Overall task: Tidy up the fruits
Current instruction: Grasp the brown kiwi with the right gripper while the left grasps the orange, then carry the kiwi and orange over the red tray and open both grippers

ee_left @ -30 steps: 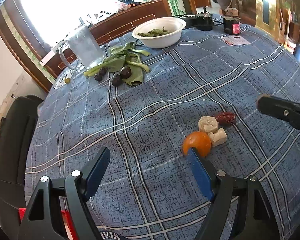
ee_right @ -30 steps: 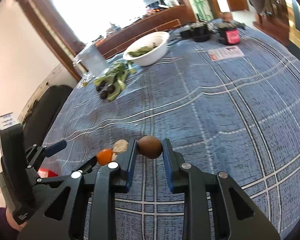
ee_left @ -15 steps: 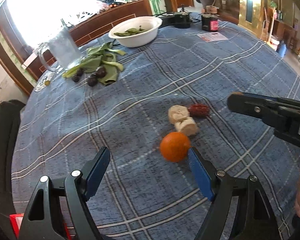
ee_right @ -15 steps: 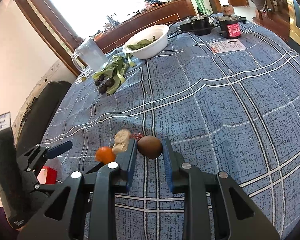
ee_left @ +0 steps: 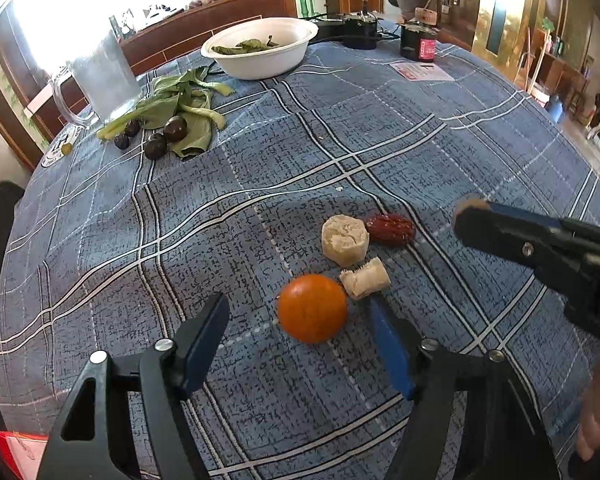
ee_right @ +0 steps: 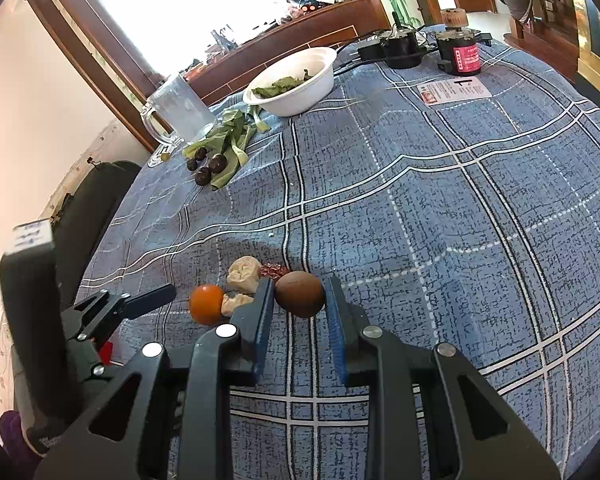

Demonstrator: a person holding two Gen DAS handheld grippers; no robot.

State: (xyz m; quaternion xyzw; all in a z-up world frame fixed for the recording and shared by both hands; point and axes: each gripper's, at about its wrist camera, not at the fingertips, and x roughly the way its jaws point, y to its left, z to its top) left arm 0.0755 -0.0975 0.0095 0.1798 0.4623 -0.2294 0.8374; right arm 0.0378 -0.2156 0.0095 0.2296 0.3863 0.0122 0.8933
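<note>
Jaws first: the left gripper [ee_left: 300,332] is hanging wide open around nothing, while the right gripper [ee_right: 300,320] is pinching the brown fruit [ee_right: 300,294]; compared with a second ago the left one has been backing off the orange [ee_left: 312,307], now sitting free on the tablecloth [ee_left: 380,152] beside the pale chunks [ee_left: 345,238] and red date [ee_left: 390,229]; looks like brown fruit's joining the pile next.

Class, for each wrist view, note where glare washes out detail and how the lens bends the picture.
Left wrist view: the window is blown out white behind the glass mug; tablecloth lines bow outward. Right wrist view: same window glare top centre, corners vignetted dark.
</note>
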